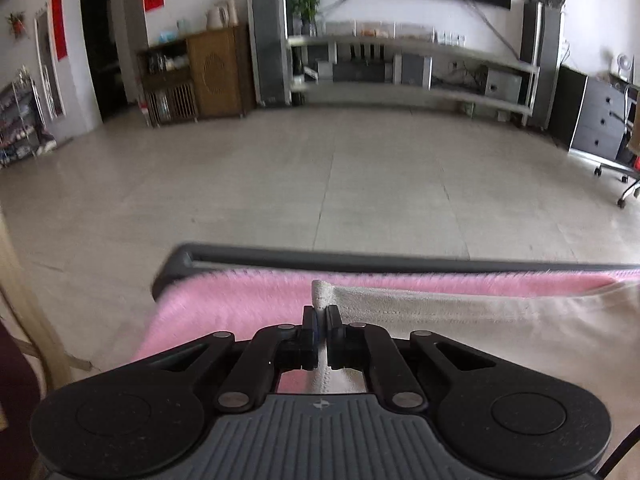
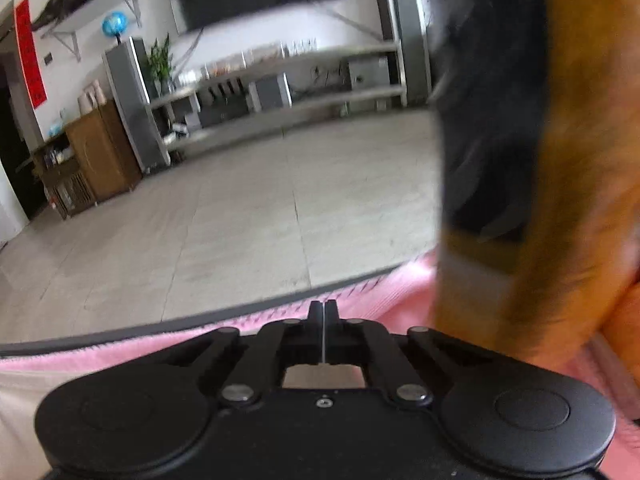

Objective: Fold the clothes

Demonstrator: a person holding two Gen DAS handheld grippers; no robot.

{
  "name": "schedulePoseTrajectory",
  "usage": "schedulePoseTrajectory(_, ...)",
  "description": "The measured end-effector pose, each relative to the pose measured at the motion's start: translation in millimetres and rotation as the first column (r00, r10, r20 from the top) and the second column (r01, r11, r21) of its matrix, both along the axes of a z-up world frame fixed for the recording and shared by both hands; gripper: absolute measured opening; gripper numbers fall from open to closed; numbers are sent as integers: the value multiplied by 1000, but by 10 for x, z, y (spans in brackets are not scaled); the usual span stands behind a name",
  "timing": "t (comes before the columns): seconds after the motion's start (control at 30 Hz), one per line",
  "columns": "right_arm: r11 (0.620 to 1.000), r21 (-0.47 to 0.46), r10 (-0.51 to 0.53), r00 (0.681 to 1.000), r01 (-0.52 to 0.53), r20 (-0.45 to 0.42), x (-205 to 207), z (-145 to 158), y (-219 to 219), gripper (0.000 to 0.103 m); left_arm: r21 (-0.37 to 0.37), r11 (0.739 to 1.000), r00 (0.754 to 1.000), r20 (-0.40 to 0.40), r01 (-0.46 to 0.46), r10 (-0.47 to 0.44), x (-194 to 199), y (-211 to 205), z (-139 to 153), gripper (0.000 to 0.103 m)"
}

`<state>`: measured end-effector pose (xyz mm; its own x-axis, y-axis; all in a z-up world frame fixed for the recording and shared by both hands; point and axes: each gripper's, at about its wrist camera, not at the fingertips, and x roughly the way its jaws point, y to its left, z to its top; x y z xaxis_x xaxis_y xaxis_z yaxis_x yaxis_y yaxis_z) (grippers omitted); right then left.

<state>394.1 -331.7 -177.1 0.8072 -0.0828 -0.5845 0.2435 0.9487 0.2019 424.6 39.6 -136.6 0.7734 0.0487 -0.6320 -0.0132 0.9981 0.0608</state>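
the cream-white knit garment (image 1: pixel 480 320) lies flat on a fuzzy pink blanket (image 1: pixel 224 304) that covers the dark-rimmed surface (image 1: pixel 360 258), its ribbed corner near the far edge with the grey tiled floor (image 1: pixel 320 168) beyond. the left gripper (image 1: pixel 321 318) has its jaws clenched on that corner, a thin fold of cloth pinched between the black pads. the right gripper (image 2: pixel 322 312) also shows jaws pressed together to a hairline; a pale strip of the garment (image 2: pixel 24 392) shows at the left of its view, but whether any fabric is caught between its tips cannot be told, since the black gripper body hides what lies under it.

the risks, judged from here: the left hold is on a narrow edge only, so a quick lift could pull the hem free — or drag the pink blanket's long pile along with it. if the right jaws have closed on nothing, one side would rise alone and the fold would go crooked. a blurred orange-and-black furry thing (image 2: pixel 540 140), soft in outline and too smeared to identify, stands close at the right of the right wrist view; it could snag or block the cloth as it swings across.

the garment looks soft and limp, matte, with a stitched seam and ribbing at the corner — the blanket is plush and grippy, the surface's rim hard and smooth.
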Motion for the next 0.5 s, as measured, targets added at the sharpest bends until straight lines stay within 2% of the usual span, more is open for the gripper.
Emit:
schedulePoseTrajectory(0.1, 1000, 14, -2, 1000, 2, 7, -200, 166, -107, 2, 34, 999, 999, 31, 13, -14, -143, -104, 193, 4)
schedulePoseTrajectory(0.17, 999, 38, 8, 1000, -8, -20, -279, 246, -148, 8, 56, 998, 999, 31, 12, -13, -186, -156, 280, 4)
schedulePoseTrajectory(0.23, 997, 73, 27, 998, -22, -65, -312, 298, -172, 19, 84, 996, 1000, 20, 1, -3, -187, -197, 299, 5)
schedulePoseTrajectory(0.27, 998, 57, 35, 997, -31, -69, -321, 322, -147, 24, 100, 995, 1000, 12, -5, 4, -174, -208, 280, 5)
schedulePoseTrajectory(0.33, 999, -2, 48, 996, -48, -69, -314, 340, -77, 27, 107, 994, 1000, -2, -19, 20, -122, -186, 210, 5)
schedulePoseTrajectory(0.5, 997, -60, 51, 995, -56, -90, -110, 215, 46, 27, 88, 995, 998, -36, -44, 48, 70, -108, -23, 5)
